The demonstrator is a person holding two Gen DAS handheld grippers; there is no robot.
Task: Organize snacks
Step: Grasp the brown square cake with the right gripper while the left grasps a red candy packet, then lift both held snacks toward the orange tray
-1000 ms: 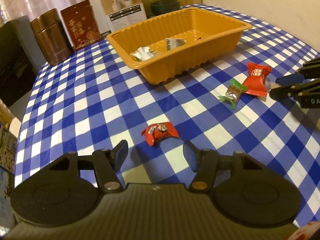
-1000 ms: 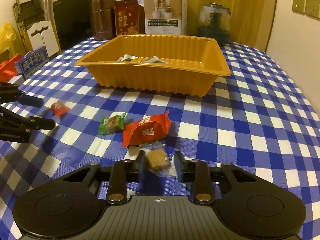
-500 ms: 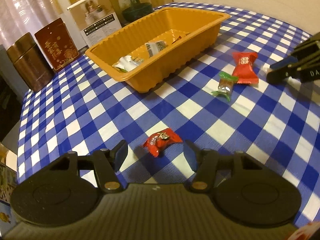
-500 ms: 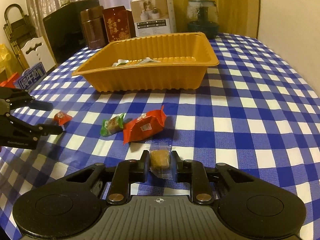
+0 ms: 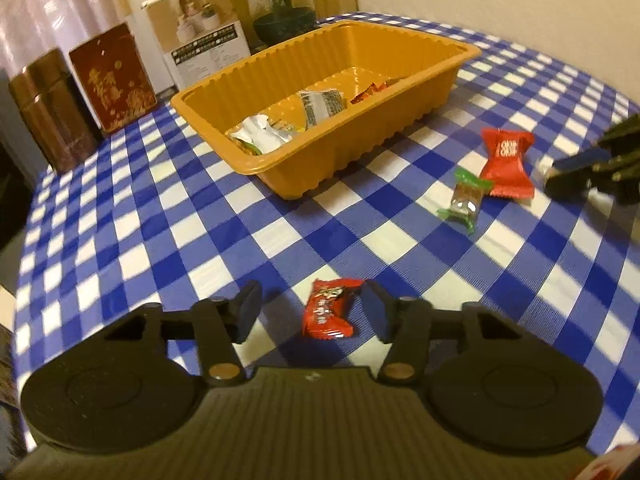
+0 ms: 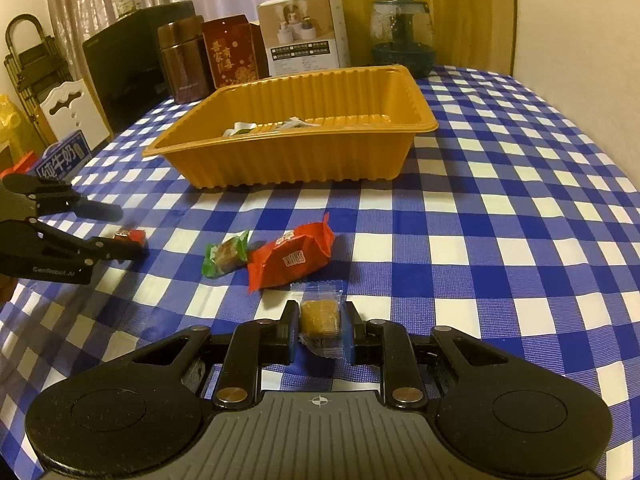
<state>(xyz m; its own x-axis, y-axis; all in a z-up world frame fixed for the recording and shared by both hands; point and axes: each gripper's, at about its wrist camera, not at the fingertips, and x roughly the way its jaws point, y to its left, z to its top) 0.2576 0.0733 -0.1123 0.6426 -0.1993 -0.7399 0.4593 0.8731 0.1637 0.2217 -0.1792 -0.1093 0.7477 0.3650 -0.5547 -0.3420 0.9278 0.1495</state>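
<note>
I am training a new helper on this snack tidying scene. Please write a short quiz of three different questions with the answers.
1. True or false: the right gripper is shut on the clear-wrapped brown snack.
2. What lies between the left gripper's fingers?
A. green-wrapped candy
B. small red candy
C. nothing
3. Fill in: the orange tray holds ___ snacks.

Key: 1 true. 2 B, the small red candy; the jaws have just been closing around it. 3 several.

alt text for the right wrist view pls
The right gripper is shut on a clear-wrapped tan snack above a blue-and-white checked tablecloth. Beyond lie a red packet, a green-wrapped candy and a ribbed orange plastic tray.
</note>
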